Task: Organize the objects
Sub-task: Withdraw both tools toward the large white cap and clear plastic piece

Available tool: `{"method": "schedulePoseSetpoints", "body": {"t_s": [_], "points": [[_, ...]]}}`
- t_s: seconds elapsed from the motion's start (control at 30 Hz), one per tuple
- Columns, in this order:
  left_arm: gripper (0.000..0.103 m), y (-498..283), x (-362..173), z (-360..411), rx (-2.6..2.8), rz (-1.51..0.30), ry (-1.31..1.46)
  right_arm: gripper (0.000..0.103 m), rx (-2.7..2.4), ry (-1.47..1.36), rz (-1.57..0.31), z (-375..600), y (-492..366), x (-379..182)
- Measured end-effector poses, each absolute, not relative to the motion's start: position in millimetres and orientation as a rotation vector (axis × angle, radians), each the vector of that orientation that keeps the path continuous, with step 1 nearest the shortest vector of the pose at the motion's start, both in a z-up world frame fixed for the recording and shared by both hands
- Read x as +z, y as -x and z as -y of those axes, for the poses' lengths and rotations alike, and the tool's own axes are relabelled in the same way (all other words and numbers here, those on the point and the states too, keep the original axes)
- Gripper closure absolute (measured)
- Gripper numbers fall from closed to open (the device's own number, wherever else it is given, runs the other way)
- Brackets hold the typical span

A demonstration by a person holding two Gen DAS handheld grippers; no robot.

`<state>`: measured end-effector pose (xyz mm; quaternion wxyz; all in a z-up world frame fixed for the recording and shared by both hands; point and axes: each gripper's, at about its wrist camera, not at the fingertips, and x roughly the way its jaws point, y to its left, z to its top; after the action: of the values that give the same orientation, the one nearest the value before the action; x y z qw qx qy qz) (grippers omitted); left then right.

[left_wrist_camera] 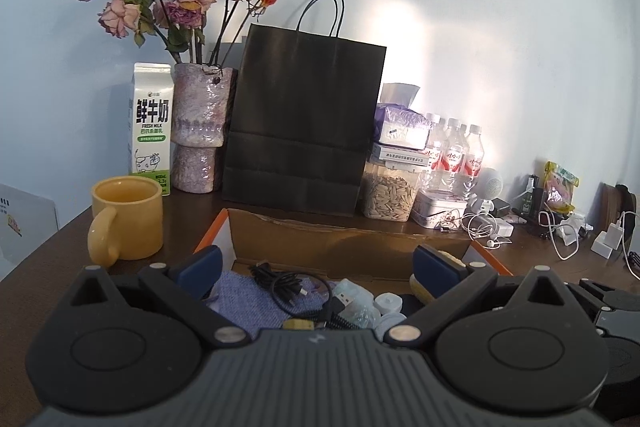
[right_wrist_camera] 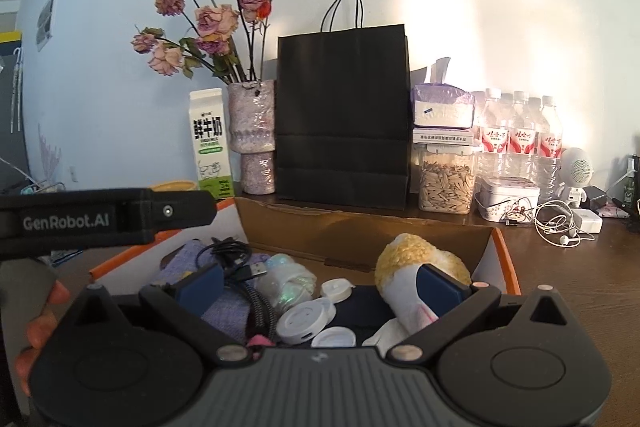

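Both claws are seen spread wide with nothing held: the left claw [left_wrist_camera: 316, 269] and the right claw [right_wrist_camera: 320, 285] are poised over an open cardboard box [right_wrist_camera: 360, 231] on the counter [right_wrist_camera: 580, 267]. The box's near part is hidden behind the claw bodies. Inside it, a black cable [right_wrist_camera: 236, 259], a purple cloth [left_wrist_camera: 256, 299], white round lids [right_wrist_camera: 304, 321] and a yellow-and-white knitted thing [right_wrist_camera: 416, 263] are seen jumbled together; what lies beneath cannot be made out. Fingertips of a hand [right_wrist_camera: 36, 331] are glimpsed at the left edge of the right view. A yellow mug [left_wrist_camera: 126, 217] stands left of the box. Behind are a black bag [left_wrist_camera: 304, 123], a milk carton [left_wrist_camera: 151, 131], a vase [left_wrist_camera: 200, 131] and bottles [right_wrist_camera: 520, 139].
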<state>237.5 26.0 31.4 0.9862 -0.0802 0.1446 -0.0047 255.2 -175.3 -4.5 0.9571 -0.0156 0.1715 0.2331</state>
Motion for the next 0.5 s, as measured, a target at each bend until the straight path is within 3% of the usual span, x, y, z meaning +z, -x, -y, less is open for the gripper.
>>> {"method": "schedulePoseSetpoints", "body": {"t_s": [0.5], "points": [[0.000,-171,16,-39,0.006,-0.389,0.133,0.000,0.477,0.073,-0.463,205,-189,-18]]}}
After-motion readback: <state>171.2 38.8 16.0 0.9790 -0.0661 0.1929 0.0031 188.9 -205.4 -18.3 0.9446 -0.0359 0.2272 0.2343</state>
